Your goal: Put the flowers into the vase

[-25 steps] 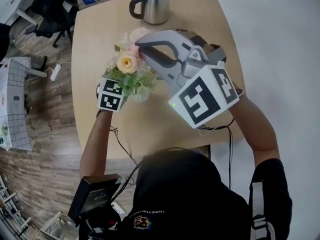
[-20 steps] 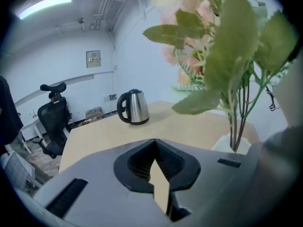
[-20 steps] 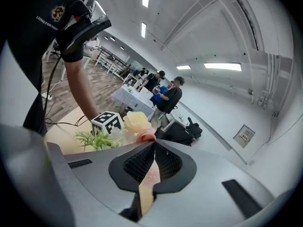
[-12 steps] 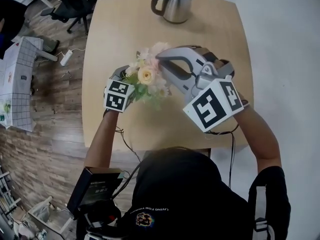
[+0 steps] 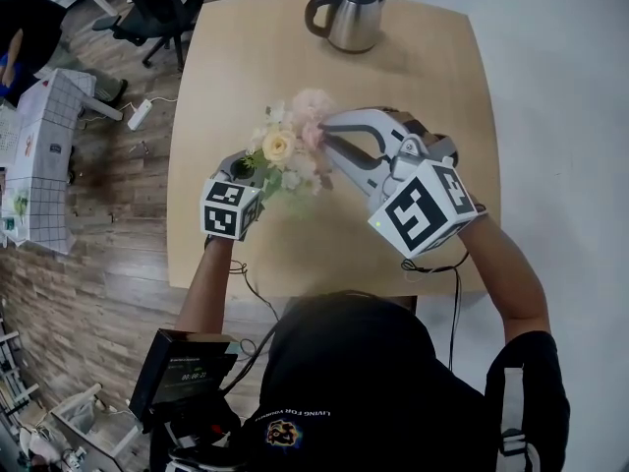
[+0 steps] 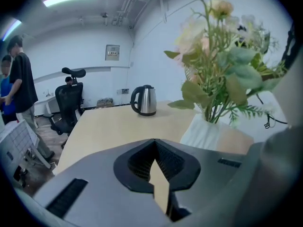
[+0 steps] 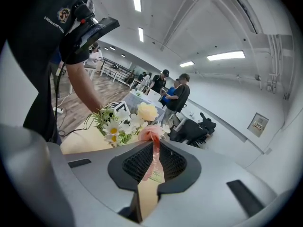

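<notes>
1. Flowers (image 5: 278, 147) stand bunched at mid-frame of the head view, over the table (image 5: 413, 77). Foliage covers the vase beneath them, so its rim probably cannot be placed from here.
   - Your right gripper (image 5: 324, 134) reaches in from the lower right with a pink flower (image 5: 313, 106) at its tip, against the upper right of the bunch.
   - Your left gripper (image 5: 239, 173) sits just beside the bunch at lower left.
   - You look to be at the insertion step, bringing this one stem to the vase.

2. Left gripper view: the jaws are closed together with nothing between them.
   - The white vase (image 6: 203, 131) stands upright at right of frame with stems already inside.
   - The kettle (image 6: 144, 100) is well apart at mid-frame.
   - Bare table (image 6: 109, 126) lies open to the left, and its edge drops off toward the chair (image 6: 68, 98).

3. Right gripper view: the jaws of the right gripper (image 7: 154, 150) are clamped on the stem of the pink flower (image 7: 150, 132).
   - Its bloom sits just past the tips, touching the other flowers (image 7: 125, 122).
   - Next, steer the stem end down into the vase mouth between the standing stems, then let go.
   - Go gently, because a sideways push could tip the vase.
   - The left gripper's cube (image 7: 118, 108) sits just behind the bunch, so your free room is on your own side.
</notes>
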Available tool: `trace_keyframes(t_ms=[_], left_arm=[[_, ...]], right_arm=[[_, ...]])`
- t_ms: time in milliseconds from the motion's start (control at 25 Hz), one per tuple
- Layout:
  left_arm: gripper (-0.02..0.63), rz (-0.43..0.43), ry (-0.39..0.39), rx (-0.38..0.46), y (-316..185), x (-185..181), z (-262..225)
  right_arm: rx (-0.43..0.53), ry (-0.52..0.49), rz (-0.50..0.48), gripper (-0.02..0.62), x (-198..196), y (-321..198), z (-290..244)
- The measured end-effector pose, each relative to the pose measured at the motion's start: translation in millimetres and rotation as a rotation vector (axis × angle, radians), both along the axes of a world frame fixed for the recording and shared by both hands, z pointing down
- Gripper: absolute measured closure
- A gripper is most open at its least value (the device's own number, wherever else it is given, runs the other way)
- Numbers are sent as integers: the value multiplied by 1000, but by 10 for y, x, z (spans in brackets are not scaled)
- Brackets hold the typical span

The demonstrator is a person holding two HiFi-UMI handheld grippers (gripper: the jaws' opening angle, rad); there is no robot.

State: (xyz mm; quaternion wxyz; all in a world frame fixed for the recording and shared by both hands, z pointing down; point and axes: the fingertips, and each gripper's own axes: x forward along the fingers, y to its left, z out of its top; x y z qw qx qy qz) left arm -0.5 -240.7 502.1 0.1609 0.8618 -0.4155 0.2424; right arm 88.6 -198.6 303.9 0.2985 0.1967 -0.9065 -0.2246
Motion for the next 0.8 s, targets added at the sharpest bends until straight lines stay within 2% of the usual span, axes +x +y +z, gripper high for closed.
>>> trace_keyframes(t_ms=[360,600,720,800], left_arm=[[600,-42,14,1,141,-37,-36],[600,-43,-2,1,302,-51,-13],[600,-52,-6,-2,393,-94,16],[600,-63,-4,-5,449,-85,26]], right_arm=[[-41,-110,52,572,183,-29,-83],[-105,-232,128,569,382,-47,-114],[-148,-298,163,505,477,-41,-102],[-162,-321,177,503,540,-42,-85]])
